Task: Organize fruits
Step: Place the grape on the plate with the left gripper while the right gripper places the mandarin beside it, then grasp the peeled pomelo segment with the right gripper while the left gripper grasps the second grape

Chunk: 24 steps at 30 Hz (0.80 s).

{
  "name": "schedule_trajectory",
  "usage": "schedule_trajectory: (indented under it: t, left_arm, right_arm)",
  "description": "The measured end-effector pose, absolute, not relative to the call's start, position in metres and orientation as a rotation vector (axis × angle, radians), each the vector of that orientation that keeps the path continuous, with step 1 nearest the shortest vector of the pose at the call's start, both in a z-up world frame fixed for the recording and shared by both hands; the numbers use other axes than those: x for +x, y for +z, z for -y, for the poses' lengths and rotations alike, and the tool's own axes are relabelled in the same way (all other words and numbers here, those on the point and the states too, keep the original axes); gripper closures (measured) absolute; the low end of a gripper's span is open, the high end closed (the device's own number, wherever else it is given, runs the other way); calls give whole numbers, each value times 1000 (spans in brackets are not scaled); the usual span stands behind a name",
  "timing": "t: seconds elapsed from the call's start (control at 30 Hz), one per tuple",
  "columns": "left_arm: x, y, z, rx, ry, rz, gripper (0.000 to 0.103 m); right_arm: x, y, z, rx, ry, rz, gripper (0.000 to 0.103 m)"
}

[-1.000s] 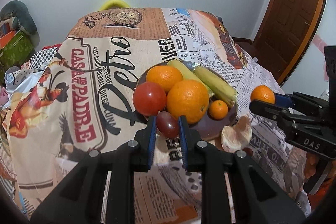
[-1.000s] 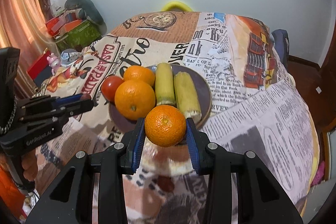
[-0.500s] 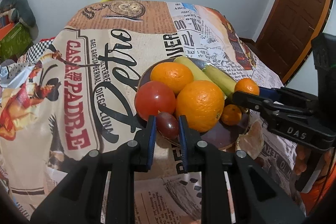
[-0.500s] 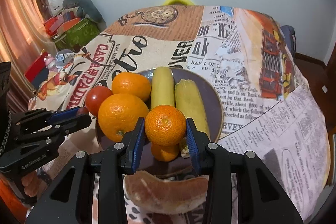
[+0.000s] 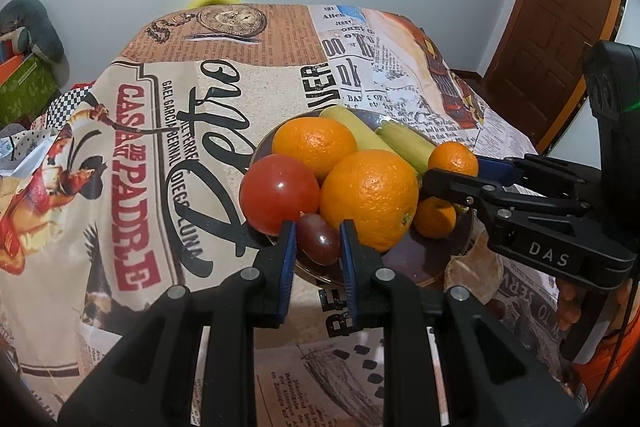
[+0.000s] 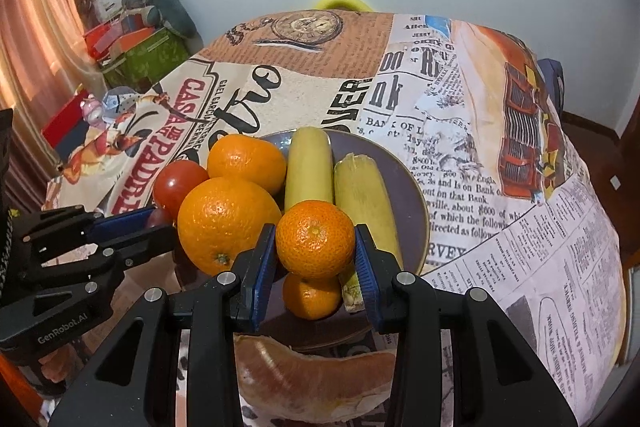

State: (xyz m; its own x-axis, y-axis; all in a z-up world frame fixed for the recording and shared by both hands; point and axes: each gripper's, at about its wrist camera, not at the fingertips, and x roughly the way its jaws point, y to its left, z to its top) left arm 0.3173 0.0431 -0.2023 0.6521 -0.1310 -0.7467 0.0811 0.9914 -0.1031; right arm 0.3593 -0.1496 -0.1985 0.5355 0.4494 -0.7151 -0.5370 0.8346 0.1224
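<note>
Left claw (image 5: 318, 241) clamped on a dark grape (image 5: 318, 238) at the plate's (image 6: 412, 187) near rim beside the tomato (image 5: 279, 193), right claw (image 6: 315, 242) clamped on a mandarin (image 6: 315, 239) held above a smaller mandarin (image 6: 312, 297) on the plate, large orange (image 6: 226, 223) between the claws, plate on the cloth-covered worktop (image 5: 160, 155)

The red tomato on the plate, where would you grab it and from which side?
Pinch the tomato across its round middle, coming from above and the open tablecloth side. Oranges crowd its other side, and the grape held in the left gripper sits at its front.
</note>
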Motion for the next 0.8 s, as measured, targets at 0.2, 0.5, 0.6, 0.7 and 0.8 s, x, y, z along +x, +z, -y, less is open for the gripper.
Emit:
schedule_trajectory:
  t: [0.2,0.5,0.6,0.7,0.8]
  left_arm:
    - [316,-204,-43,-65,-128,-863,82]
    - [313,-201,-41,-68,-137,-860,71]
    - [313,-201,-41,-59,-124,-866,70]
    - [306,-198,-40,-64,-135,-865,70]
    - [295,-194,-34,-41,-151,-861,70]
  right_arm:
    - [357,-197,152,-128,568,-803,56]
    - [342,-189,174,-127,548,-802,56]
    - [335,-186,182,-132,542,-802,55]
    - [327,-184,189,-148,533,-797,55]
    - [317,-186,199,-155,525,-805,50]
